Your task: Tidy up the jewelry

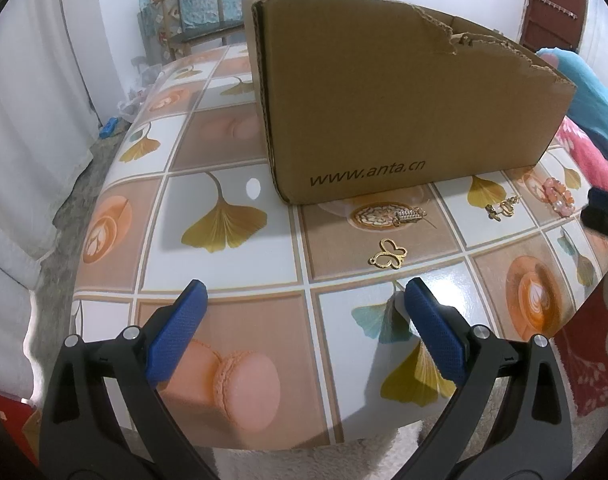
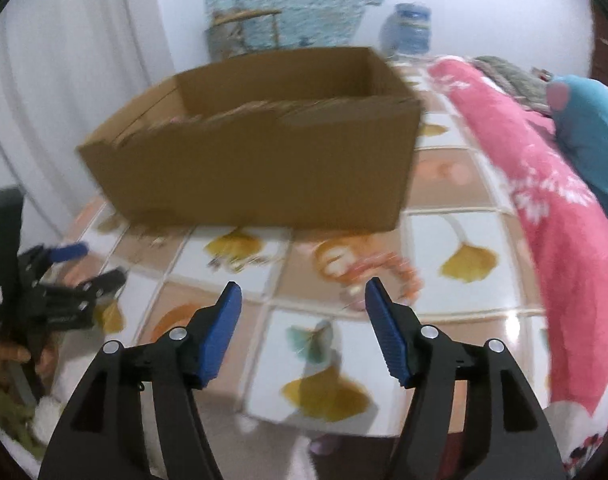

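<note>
In the left wrist view, the left gripper (image 1: 302, 300) fills the bottom of the frame with its jaws spread wide and nothing between the blue pads (image 1: 176, 332). It hangs over a table (image 1: 232, 300) covered with a cloth of printed squares showing leaves and coffee cups. A cardboard box (image 1: 404, 120) with a torn upper edge stands in the upper middle of the frame. In front of it, on the cloth, several pieces of jewelry lie apart from each other: a gold butterfly pendant (image 1: 389, 254) at the centre right, a small gold brooch (image 1: 410, 215) just above it near the box, a pair of gold earrings (image 1: 502, 207) further right, and a pink bead bracelet (image 1: 558, 196) near the right edge. A pink blanket (image 1: 596, 160) and a blue soft toy (image 1: 596, 92) are at the far right.

In the right wrist view, which is blurred, the right gripper (image 2: 302, 308) is also released, jaws apart and empty. The bead bracelet (image 2: 388, 268) lies on the cloth just above the right pad (image 2: 388, 336), not touched by it. The box (image 2: 256, 160) stands in the middle of the frame, open at the top. The left gripper (image 2: 80, 268) appears at the left edge, held by a hand (image 2: 20, 356).
</note>
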Demonstrator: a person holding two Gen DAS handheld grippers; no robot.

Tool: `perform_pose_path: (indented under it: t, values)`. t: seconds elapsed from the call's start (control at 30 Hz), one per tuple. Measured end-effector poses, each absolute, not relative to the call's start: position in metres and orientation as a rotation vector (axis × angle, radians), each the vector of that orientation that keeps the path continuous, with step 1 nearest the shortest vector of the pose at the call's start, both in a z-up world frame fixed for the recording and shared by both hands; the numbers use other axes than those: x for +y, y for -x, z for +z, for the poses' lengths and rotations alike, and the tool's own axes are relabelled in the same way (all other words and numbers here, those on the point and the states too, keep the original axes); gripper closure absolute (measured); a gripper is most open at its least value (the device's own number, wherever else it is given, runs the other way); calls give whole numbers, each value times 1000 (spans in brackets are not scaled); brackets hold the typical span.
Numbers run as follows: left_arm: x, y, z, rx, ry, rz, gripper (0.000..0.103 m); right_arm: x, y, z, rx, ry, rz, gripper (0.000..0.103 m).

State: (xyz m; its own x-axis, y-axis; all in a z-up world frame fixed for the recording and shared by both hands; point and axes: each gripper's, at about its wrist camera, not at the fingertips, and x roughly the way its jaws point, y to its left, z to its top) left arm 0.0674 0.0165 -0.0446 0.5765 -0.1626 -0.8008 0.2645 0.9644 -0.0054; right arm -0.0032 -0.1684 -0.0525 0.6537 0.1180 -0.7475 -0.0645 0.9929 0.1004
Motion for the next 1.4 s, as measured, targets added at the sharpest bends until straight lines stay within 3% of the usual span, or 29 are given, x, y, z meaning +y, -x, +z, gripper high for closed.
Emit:
perform_pose_path:
  t: [0.4, 0.9, 1.4]
  values:
    - [16, -75, -45, 963, -123, -250, 7, -135, 4, -81, 958, 16, 100, 35]
    - [15, -75, -46, 976, -121, -240, 7, -126, -3, -88, 999, 23, 68, 7]
    - [14, -75, -46, 978, -123, -242, 7, -125, -16, -87, 1033, 23, 54, 7]
